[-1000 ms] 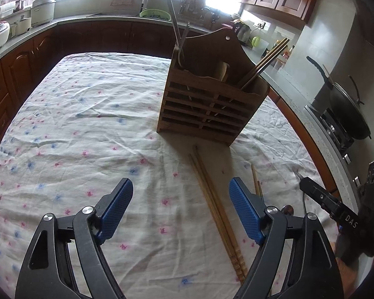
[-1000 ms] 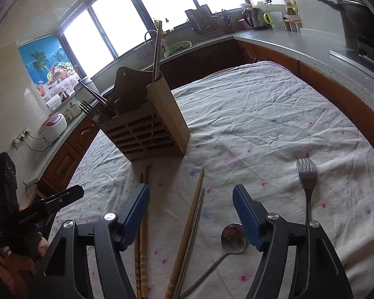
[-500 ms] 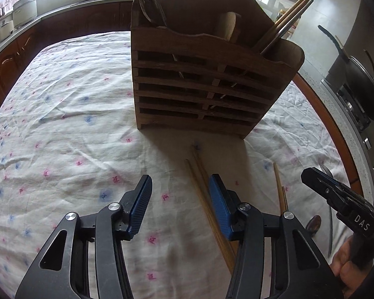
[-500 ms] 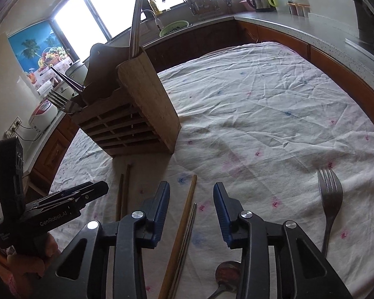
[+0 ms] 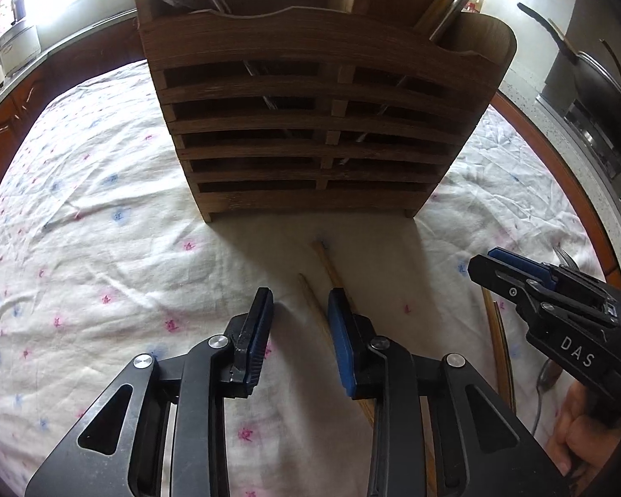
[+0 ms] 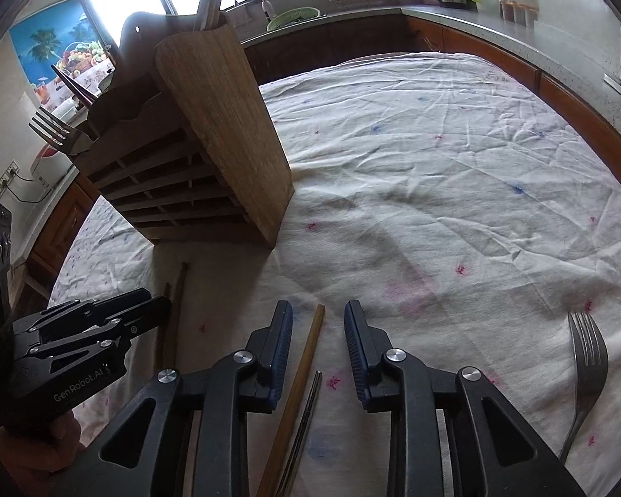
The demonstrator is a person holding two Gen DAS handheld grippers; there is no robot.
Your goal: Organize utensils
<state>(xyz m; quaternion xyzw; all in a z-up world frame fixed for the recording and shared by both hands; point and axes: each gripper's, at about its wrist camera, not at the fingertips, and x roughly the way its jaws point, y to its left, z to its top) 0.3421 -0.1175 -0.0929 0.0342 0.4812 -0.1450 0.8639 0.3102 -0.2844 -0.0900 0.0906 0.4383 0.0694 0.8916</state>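
Note:
A slatted wooden utensil holder (image 5: 318, 124) stands on the floral tablecloth and holds chopsticks, a fork and other utensils; it also shows in the right wrist view (image 6: 194, 157). My left gripper (image 5: 300, 310) is low over the cloth, jaws narrowly apart, straddling a pair of wooden chopsticks (image 5: 331, 273). My right gripper (image 6: 316, 323) is also low, jaws narrowly apart around a wooden chopstick (image 6: 306, 356), with a metal chopstick (image 6: 306, 418) beside it. Neither gripper presses on anything.
A metal fork (image 6: 586, 368) lies on the cloth at the right. A spoon (image 5: 548, 377) lies partly hidden behind the right gripper. A kitchen counter (image 6: 497, 20), a wok (image 5: 600, 83) and a stove surround the table.
Both grippers moved forward and down toward the chopsticks in front of the holder. Both pairs of jaws narrowed from wide open to a small gap.

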